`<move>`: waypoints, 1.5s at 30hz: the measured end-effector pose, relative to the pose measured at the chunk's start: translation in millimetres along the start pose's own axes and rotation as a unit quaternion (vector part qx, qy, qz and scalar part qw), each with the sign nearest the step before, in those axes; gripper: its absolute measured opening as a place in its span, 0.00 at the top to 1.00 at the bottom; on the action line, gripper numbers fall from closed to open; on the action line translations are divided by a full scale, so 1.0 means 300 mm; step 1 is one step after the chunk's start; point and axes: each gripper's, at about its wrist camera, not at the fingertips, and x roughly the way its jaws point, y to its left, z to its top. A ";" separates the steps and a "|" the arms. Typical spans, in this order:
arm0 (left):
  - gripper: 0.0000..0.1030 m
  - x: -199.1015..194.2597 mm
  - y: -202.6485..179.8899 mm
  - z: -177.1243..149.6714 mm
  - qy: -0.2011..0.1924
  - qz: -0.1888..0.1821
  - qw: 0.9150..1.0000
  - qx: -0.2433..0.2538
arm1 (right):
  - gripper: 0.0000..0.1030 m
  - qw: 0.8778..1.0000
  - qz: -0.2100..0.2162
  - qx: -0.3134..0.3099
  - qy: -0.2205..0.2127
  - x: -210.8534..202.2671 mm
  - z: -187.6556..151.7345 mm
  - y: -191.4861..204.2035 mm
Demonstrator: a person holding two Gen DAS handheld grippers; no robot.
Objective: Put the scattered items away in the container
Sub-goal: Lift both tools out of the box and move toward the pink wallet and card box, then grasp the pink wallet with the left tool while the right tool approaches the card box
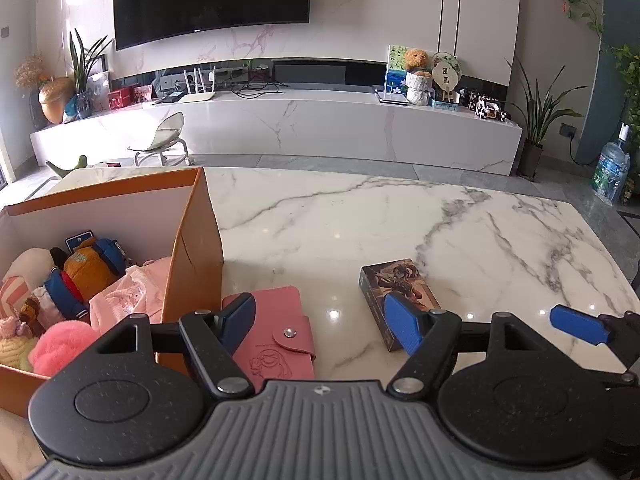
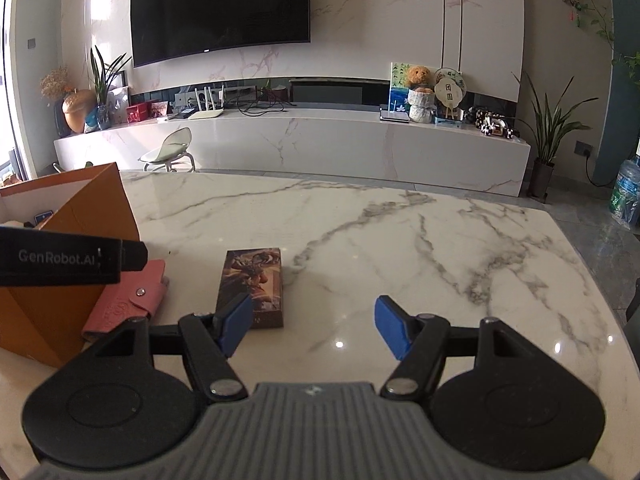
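An orange cardboard box (image 1: 192, 256) stands at the table's left and holds several plush toys (image 1: 88, 268) and a pink cloth. A pink snap wallet (image 1: 276, 336) lies flat against the box's right wall, under the left finger of my open left gripper (image 1: 320, 320). A small illustrated card box (image 1: 396, 292) lies to its right, partly behind the right finger. In the right wrist view, my right gripper (image 2: 314, 326) is open over bare marble, with the card box (image 2: 252, 284) just beyond its left finger. The wallet (image 2: 128, 300) and the orange box (image 2: 80, 216) sit further left.
The white marble table (image 1: 360, 220) stretches ahead and right. The left gripper's black body (image 2: 60, 260) crosses the right wrist view's left side. A blue pad of the right gripper (image 1: 580, 324) shows at the left view's right. Beyond are a TV console, chair and plants.
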 end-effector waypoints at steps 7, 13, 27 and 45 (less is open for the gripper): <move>0.27 0.002 0.015 0.052 -0.007 -0.004 0.999 0.040 | 0.44 0.998 0.060 -0.013 0.017 0.096 -0.021 0.082; 0.45 0.022 0.060 0.093 -0.004 0.012 0.998 0.056 | 0.53 0.991 0.127 -0.030 0.025 0.153 -0.006 0.197; 0.72 0.088 0.166 0.122 0.015 -0.010 0.999 0.037 | 0.70 0.983 0.166 -0.034 0.067 0.302 0.037 0.334; 0.71 0.060 0.119 0.075 0.045 -0.066 0.996 0.029 | 1.00 0.990 0.112 -0.026 0.082 0.197 -0.004 0.290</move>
